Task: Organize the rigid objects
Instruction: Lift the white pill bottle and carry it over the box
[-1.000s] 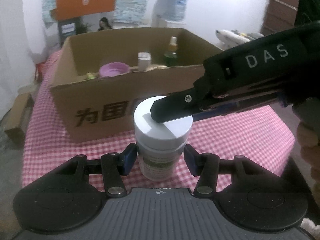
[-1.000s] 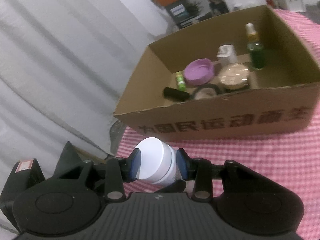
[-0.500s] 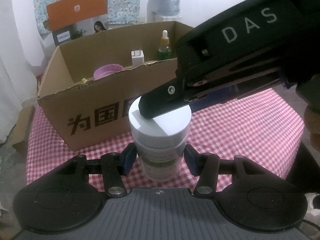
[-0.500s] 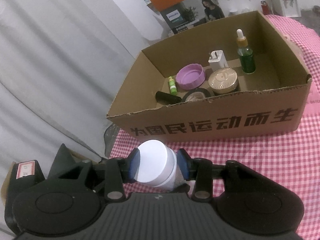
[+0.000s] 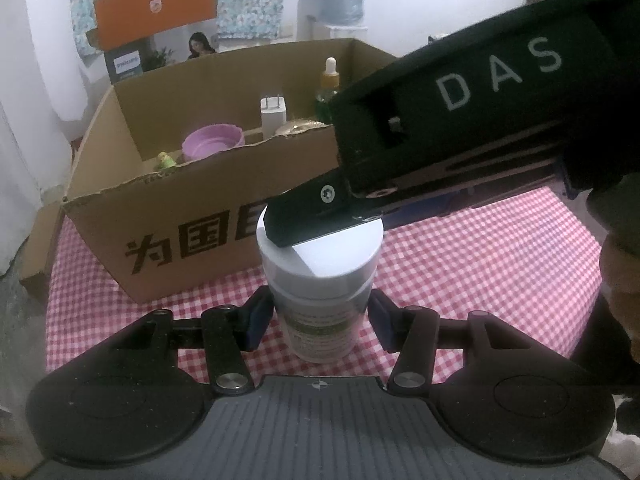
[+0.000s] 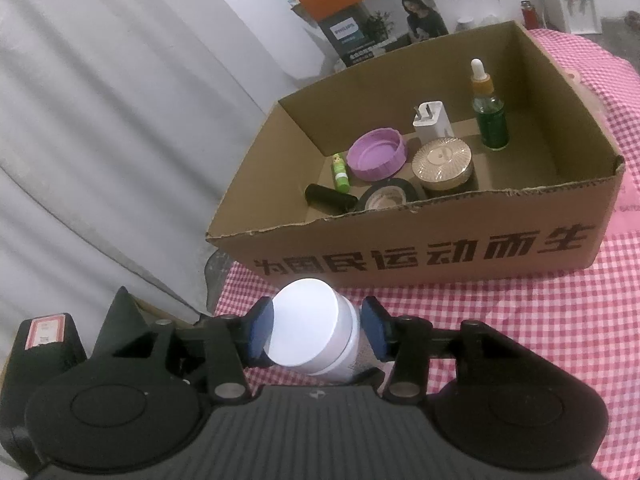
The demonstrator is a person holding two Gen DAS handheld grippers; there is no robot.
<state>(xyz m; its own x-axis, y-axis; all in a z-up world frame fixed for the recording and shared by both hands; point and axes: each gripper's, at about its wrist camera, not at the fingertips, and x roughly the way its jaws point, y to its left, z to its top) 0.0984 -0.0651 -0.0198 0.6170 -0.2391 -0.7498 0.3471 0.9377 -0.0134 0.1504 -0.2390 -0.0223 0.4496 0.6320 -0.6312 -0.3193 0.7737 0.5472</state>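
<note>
A white-capped bottle (image 5: pixel 320 256) with a green label sits between the pads of my left gripper (image 5: pixel 320 320), which is shut on its body just above the red-checked cloth. My right gripper (image 6: pixel 318 330) reaches in from the right and straddles the bottle's cap (image 6: pixel 308 320). Its jaws are opening, and a gap shows between the right pad (image 6: pixel 374 328) and the cap. In the left wrist view one black finger (image 5: pixel 308 216) of the right gripper lies across the cap's top. Behind stands the open cardboard box (image 6: pixel 420 240).
The box (image 5: pixel 180 216) holds a purple lid (image 6: pixel 376 154), a gold compact (image 6: pixel 442 162), a white charger (image 6: pixel 432 120), a green dropper bottle (image 6: pixel 490 116), a black tube (image 6: pixel 330 198) and a tape roll (image 6: pixel 388 198). A grey curtain hangs at left. A hand (image 5: pixel 620 264) is at the right edge.
The right gripper's pads have spread away from the cap they were pressing. The left gripper still grips the bottle. More of the box's inside shows now.
</note>
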